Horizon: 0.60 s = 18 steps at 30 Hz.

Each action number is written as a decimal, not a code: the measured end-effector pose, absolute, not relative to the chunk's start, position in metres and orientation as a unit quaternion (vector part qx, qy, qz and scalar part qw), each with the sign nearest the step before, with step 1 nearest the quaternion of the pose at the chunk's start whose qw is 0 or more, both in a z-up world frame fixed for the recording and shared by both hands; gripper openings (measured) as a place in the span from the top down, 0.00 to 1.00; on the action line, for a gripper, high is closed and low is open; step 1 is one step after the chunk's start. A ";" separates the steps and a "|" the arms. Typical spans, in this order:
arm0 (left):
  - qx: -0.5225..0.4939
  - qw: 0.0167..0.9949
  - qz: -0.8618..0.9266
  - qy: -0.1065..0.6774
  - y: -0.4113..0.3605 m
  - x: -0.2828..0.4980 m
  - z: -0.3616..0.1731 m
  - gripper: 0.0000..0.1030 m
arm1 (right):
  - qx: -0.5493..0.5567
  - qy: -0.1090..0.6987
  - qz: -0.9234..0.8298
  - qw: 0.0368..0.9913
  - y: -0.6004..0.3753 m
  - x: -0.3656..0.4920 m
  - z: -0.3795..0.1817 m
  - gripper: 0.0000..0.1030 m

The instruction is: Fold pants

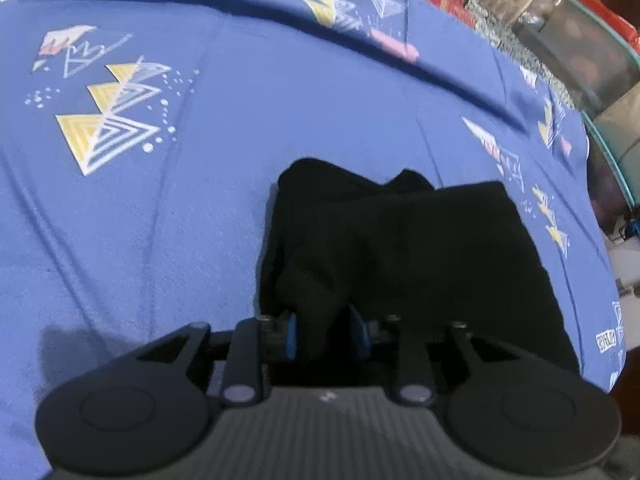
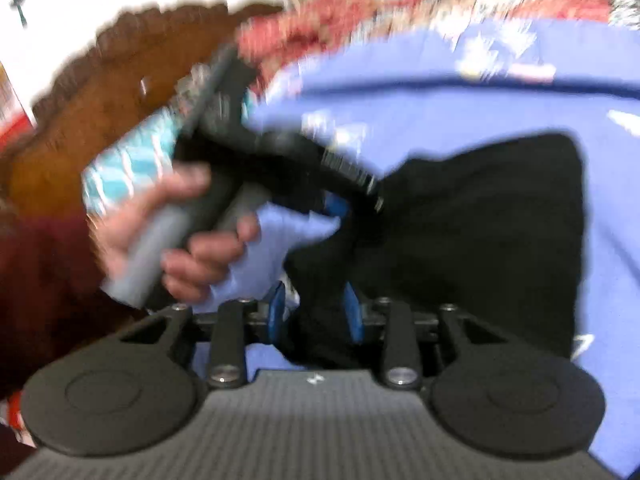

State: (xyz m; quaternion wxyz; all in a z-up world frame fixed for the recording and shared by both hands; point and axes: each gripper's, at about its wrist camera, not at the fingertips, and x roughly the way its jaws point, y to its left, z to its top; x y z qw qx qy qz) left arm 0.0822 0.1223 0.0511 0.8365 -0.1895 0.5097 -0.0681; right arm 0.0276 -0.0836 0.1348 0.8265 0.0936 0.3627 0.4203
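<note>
In the left wrist view, a blue bedsheet (image 1: 200,220) printed with yellow and white triangles covers the bed, with a long dark crease curving across its far part. Right of centre the black pants (image 1: 400,248) lie on the sheet as a folded bundle, reaching from the middle of the picture down to the left gripper (image 1: 328,330). A bunch of the black cloth sits between its blue pads (image 1: 291,334), which stand a little apart; whether they press on the cloth cannot be told. At the far right, beyond the bed's edge, are blurred boxes and a patterned curtain. In the right wrist view, much blurred, a hand (image 2: 192,236) in a dark red sleeve at the left holds the handle of the other gripper, whose tip reaches onto the pants. A brown carved headboard (image 2: 100,92) stands behind it. Lower centre, the right gripper (image 2: 316,312) has its blue pads partly spread with black cloth between them; a grip cannot be told.
</note>
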 end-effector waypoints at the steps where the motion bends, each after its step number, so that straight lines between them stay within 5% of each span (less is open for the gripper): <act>1: -0.188 0.840 -0.063 0.505 0.123 0.079 0.055 0.67 | 0.101 0.348 0.410 0.837 -0.095 0.026 0.143 0.66; 5: -0.211 0.851 -0.078 0.475 0.130 0.052 0.077 0.56 | 0.121 0.316 0.343 0.876 -0.135 0.019 0.154 0.66; 12: -0.115 0.874 -0.078 0.466 0.101 0.010 0.074 0.56 | 0.171 0.374 0.314 0.856 -0.147 0.037 0.112 0.69; 16: -0.108 0.860 -0.033 0.497 0.104 0.014 0.034 0.37 | 0.170 0.432 0.309 0.830 -0.132 0.038 0.082 0.71; 18: -0.133 0.857 -0.029 0.496 0.110 0.013 0.037 0.37 | 0.180 0.430 0.312 0.828 -0.136 0.032 0.086 0.70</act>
